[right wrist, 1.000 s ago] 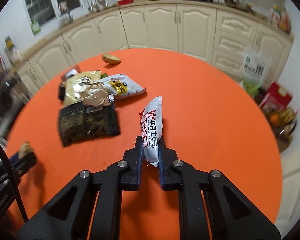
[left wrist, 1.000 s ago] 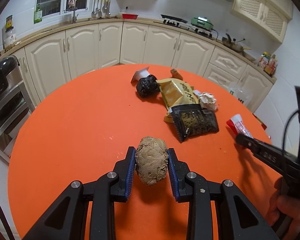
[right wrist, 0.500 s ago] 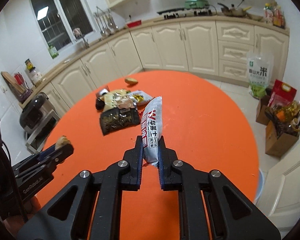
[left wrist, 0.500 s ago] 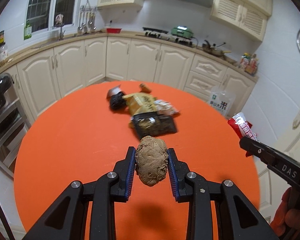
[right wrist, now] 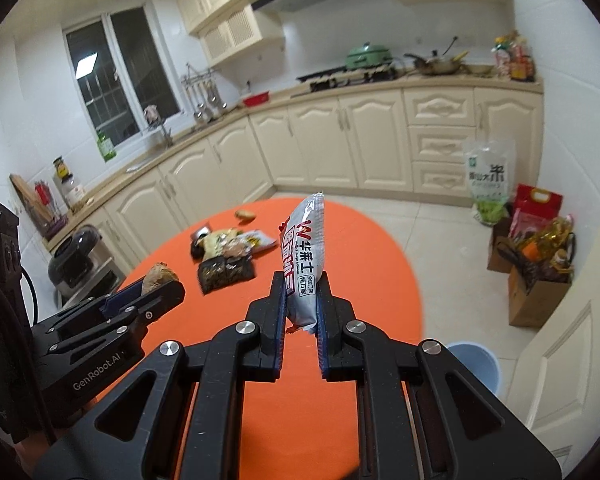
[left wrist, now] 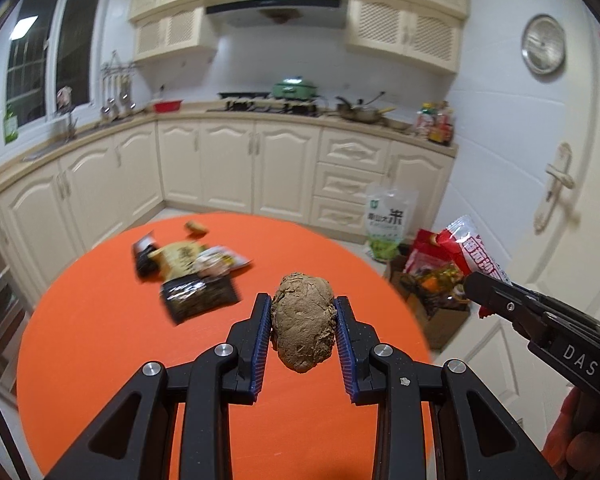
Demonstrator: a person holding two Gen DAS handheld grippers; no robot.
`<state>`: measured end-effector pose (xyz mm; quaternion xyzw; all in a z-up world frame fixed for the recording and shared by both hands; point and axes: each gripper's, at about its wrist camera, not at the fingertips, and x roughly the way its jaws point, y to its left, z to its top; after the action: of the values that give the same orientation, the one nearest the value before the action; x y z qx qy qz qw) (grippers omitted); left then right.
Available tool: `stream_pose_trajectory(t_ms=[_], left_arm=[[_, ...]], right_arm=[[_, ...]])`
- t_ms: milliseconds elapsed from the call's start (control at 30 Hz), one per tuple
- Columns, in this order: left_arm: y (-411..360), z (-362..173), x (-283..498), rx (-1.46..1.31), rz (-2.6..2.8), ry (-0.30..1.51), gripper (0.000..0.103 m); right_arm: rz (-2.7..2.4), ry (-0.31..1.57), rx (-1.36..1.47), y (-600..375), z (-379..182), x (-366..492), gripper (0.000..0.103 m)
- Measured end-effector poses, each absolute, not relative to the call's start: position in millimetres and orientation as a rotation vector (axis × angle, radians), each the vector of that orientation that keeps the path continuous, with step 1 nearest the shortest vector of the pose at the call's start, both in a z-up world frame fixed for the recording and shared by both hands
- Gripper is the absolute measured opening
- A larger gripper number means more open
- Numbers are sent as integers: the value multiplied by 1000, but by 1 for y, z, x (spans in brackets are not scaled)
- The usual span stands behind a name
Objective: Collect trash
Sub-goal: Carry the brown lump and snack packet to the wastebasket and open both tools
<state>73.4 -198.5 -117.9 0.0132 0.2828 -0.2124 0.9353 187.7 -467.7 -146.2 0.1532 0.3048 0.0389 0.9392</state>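
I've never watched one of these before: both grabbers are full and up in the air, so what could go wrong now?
1. The left hand-held gripper clamps a crumbly brown lump by its sides only; it could break or slip onto the orange table.
2. The right hand-held gripper pinches just the bottom end of the tall wrapper, which might flop or pull free.
3. The blue bin sits low beside the table, so a drop could miss it.

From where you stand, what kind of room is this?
A home kitchen, most likely: cream cabinets under a counter, a stove with a green pot beneath a range hood, and a round orange table.
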Motion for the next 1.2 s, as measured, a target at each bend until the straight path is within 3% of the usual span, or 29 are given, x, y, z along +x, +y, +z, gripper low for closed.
stream_pose_trajectory(t_ms=[300, 533, 1200], left_arm=[[-263, -99, 50, 71, -548, 530, 27], [-328, -117, 68, 101, -632, 576, 27], [-510, -226, 203, 207, -710, 876, 27]], right_arm=[[-51, 568, 330, -534, -130, 154, 12], [-166, 593, 342, -594, -142, 143, 12], [-280, 828, 520, -719, -276, 178, 12]])
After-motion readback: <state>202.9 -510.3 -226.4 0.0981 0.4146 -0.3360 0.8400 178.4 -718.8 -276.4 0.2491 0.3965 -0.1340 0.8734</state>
